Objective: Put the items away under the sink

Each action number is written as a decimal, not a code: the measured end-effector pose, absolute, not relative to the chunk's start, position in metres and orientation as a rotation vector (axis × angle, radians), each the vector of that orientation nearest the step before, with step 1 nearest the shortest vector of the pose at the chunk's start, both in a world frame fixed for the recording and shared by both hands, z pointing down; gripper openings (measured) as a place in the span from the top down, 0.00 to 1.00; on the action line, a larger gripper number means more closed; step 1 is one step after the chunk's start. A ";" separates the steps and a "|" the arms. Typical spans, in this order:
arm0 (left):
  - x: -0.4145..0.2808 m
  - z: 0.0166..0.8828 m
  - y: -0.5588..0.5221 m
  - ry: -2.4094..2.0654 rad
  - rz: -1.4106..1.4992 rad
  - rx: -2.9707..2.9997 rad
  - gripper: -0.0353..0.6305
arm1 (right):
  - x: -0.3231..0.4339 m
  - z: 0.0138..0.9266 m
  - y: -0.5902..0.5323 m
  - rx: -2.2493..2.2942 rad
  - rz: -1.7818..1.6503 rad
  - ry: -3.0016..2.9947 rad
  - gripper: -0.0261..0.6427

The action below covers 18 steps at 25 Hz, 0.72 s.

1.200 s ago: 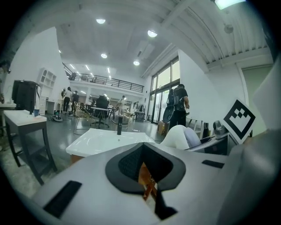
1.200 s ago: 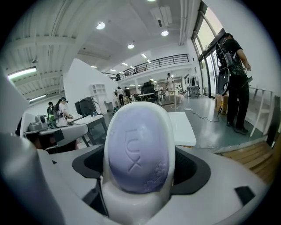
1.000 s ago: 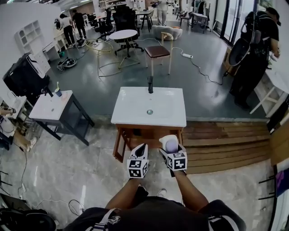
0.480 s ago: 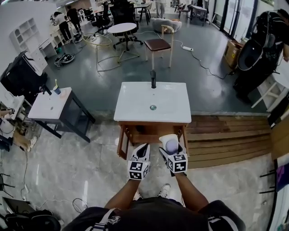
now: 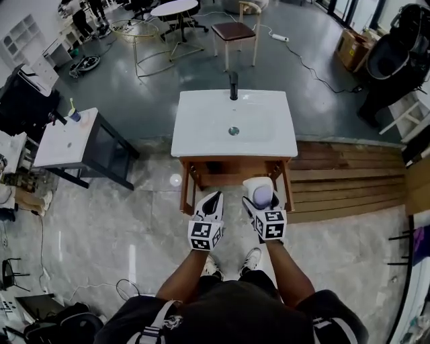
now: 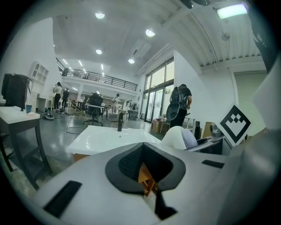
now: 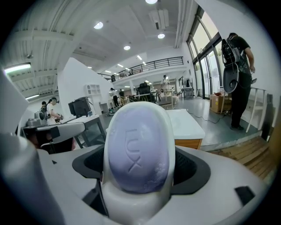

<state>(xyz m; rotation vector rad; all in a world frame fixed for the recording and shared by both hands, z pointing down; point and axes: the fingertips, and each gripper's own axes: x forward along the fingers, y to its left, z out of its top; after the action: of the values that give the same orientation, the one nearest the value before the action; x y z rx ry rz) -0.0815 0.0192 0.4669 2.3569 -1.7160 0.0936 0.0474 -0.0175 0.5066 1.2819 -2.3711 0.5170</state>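
A white sink basin [image 5: 201, 127] with a black tap [image 5: 234, 86] sits on a wooden cabinet [image 5: 232, 169] straight ahead. My right gripper [image 5: 261, 201] is shut on a white soap dish [image 7: 131, 204] that carries a lilac bar of soap [image 7: 137, 151]. It hovers just in front of the cabinet's right part. My left gripper [image 5: 210, 203] is shut with nothing in it, beside the right one and level with it. In the left gripper view the closed jaws fill the lower frame, and the dish [image 6: 178, 137] shows to their right. The cabinet's inside is hidden under the basin.
A white-topped side table [image 5: 64, 144] with a cup [image 5: 74, 115] stands to the left. Wooden decking steps [image 5: 349, 185] run along the right of the cabinet. Behind the sink stand a chair [image 5: 235, 30] and a round table [image 5: 176, 8]. A person with a backpack [image 7: 237, 57] stands far right.
Both grippers have come forward toward the cabinet front, the right one still carrying the soap dish. The sink now lies closer and more directly below the head view.
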 end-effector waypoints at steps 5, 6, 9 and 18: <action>-0.090 0.504 0.010 -1.715 0.145 2.365 0.94 | 0.041 0.545 -0.023 1.291 0.523 -2.342 0.26; -0.090 0.514 0.007 -1.715 0.136 2.365 0.94 | 0.041 0.557 -0.026 1.288 0.524 -2.341 0.26; -0.091 0.555 -0.001 -1.719 0.124 2.364 0.94 | 0.039 0.597 -0.036 1.277 0.517 -2.343 0.26; -0.109 0.723 -0.042 -1.761 0.121 2.351 0.94 | 0.031 0.747 -0.082 1.312 0.463 -2.339 0.26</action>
<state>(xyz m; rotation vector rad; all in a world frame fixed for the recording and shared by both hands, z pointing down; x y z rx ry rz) -0.1095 -0.0421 0.7230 2.3510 -1.7614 0.1206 0.0305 -0.0820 0.7472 1.3121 -2.3394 0.4627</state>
